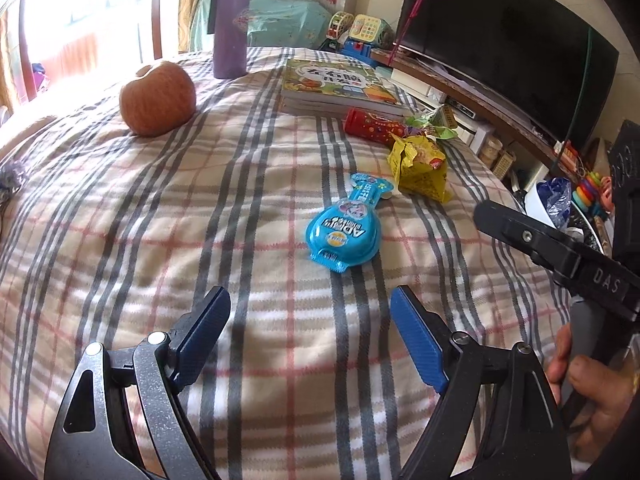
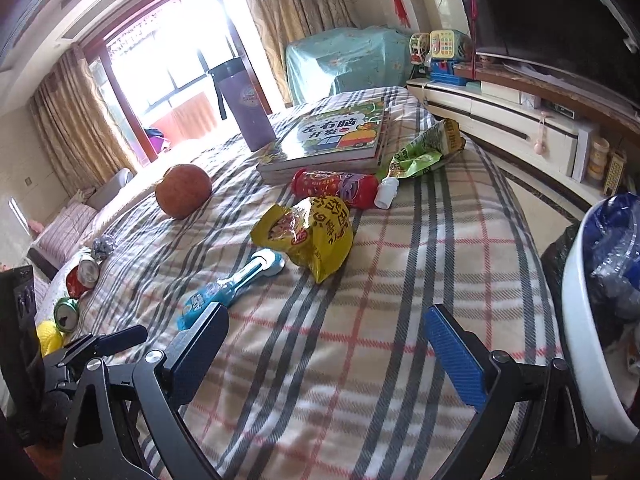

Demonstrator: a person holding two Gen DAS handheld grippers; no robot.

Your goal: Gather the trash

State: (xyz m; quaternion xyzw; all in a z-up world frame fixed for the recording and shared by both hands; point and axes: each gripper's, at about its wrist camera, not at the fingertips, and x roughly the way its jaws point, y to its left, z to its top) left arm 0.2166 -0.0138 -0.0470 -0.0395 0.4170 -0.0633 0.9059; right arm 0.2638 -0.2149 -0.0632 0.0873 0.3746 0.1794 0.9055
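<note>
The blue plastic lollipop-shaped snack wrapper (image 1: 344, 226) lies flat on the plaid blanket (image 1: 248, 208), just ahead of the left gripper (image 1: 310, 338), whose blue-padded jaws stand spread and empty, lined up to either side of it as if for a straddling pinch. Just beyond it, nearly touching its narrow end, sits the crumpled yellow foil snack bag (image 1: 422, 168), puffed and tipped on its side; farther back lie a red cylindrical snack tube (image 1: 374, 125) and a green torn wrapper (image 1: 434, 122), bunched against the stack of picture books (image 1: 340, 88). That litter is clustered along the side nearest the white-rimmed bin with a blue liner (image 2: 600, 280), which stands beside the bed at the right, probably so drops are short. The right gripper (image 2: 326, 354) hovers over bare blanket between the wrapper and the bin, jaws likewise spread with nothing between them. Two crushed drink cans (image 2: 78, 292) lie at the far left edge of the bed. The reddish apple (image 1: 158, 98) and the purple steel flask (image 1: 230, 26), standing upright, look like keepers rather than trash.
</note>
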